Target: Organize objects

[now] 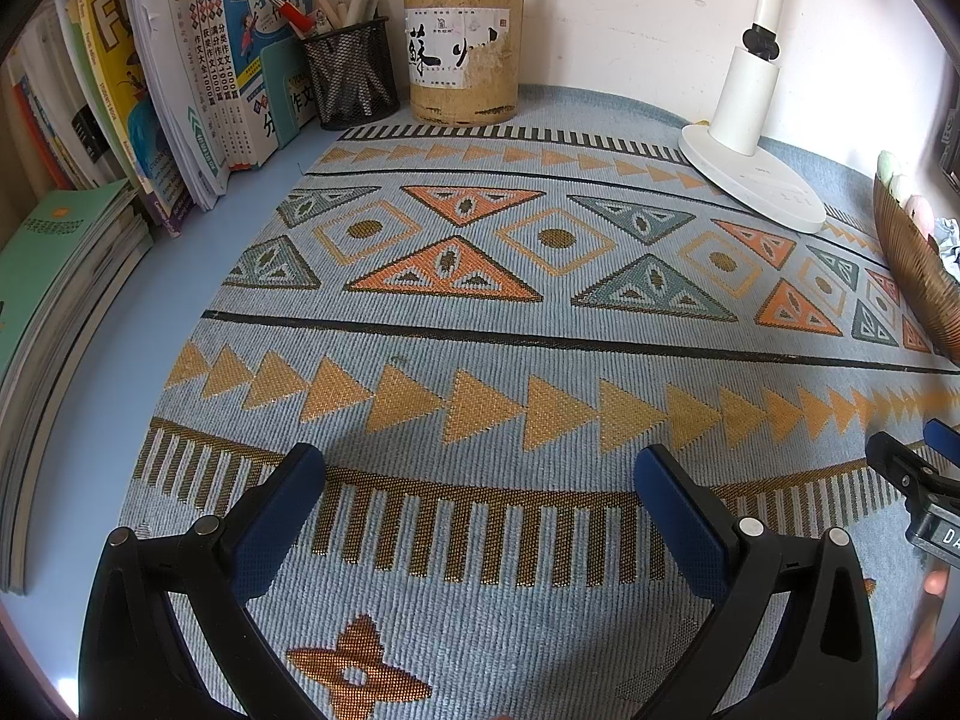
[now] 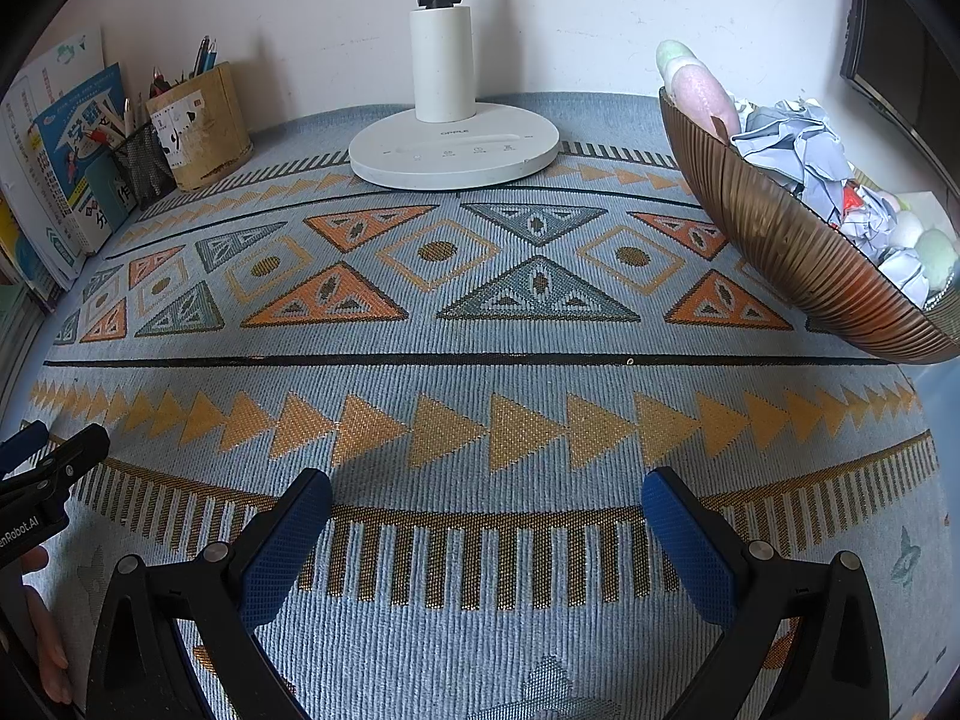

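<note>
Left gripper (image 1: 480,474): fingers spread wide, nothing held between them; hung just above the patterned mat (image 1: 480,324).
Right gripper (image 2: 486,498): fingers likewise spread apart and empty, above the same mat; its tip is seen at the far right edge of the left wrist view.
Desk (image 1: 120,360): pale blue surface, seen bare to the left of the left fingers; the rest is covered by the mat.
Bowl (image 2: 780,240): ribbed brown bowl, ahead and to the right of the right fingers, tilted on the mat's right edge. Crumpled paper (image 2: 792,150) and pastel egg-shaped pieces (image 2: 702,90) are held in it.
Lamp (image 2: 450,144): white round base and upright post, straight ahead of the right fingers, at the back near the wall.
Bamboo pen holder (image 1: 462,60): ahead of the left fingers, at the back, filled with pens.
Mesh pen cup (image 1: 351,75): black, just left of the bamboo holder, touching or nearly so; cannot be told which.
Books (image 1: 198,72): stood upright ahead and left of the left fingers.
Flat stack (image 1: 54,276): green-covered booklets laid at far left.
Hand (image 2: 42,630): a person's fingers are seen at the lower left edge of the right wrist view.
</note>
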Available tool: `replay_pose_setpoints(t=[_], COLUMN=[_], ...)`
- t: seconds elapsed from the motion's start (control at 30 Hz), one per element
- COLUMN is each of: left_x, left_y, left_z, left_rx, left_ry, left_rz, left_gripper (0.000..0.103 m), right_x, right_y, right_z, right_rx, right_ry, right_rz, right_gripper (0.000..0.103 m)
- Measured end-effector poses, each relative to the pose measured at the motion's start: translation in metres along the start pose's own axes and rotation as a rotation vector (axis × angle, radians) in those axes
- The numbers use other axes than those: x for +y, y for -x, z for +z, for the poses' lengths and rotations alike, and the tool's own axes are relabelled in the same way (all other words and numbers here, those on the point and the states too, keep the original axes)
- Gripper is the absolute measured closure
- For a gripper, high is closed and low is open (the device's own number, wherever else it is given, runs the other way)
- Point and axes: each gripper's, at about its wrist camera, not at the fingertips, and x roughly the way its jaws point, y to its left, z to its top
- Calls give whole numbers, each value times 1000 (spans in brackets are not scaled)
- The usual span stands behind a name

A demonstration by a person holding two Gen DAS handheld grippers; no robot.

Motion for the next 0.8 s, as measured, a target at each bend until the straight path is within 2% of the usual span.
replay_pose_setpoints(t=[0.37,0.5,0.8], left_x=[-1,-5,-5], left_y=[1,0,0], left_z=[0,1,1], left_rx=[-2,-1,-1], left_ry=[10,56,59], left_rz=[-1,37,35], left_gripper=[0,0,0], right_x=[-1,-1,-2], right_y=[0,-1,1], right_z=[1,3,-3], right_rx=[3,10,-32], right_ry=[3,8,13], right_rz=[-1,-3,3], right_gripper=[0,0,0])
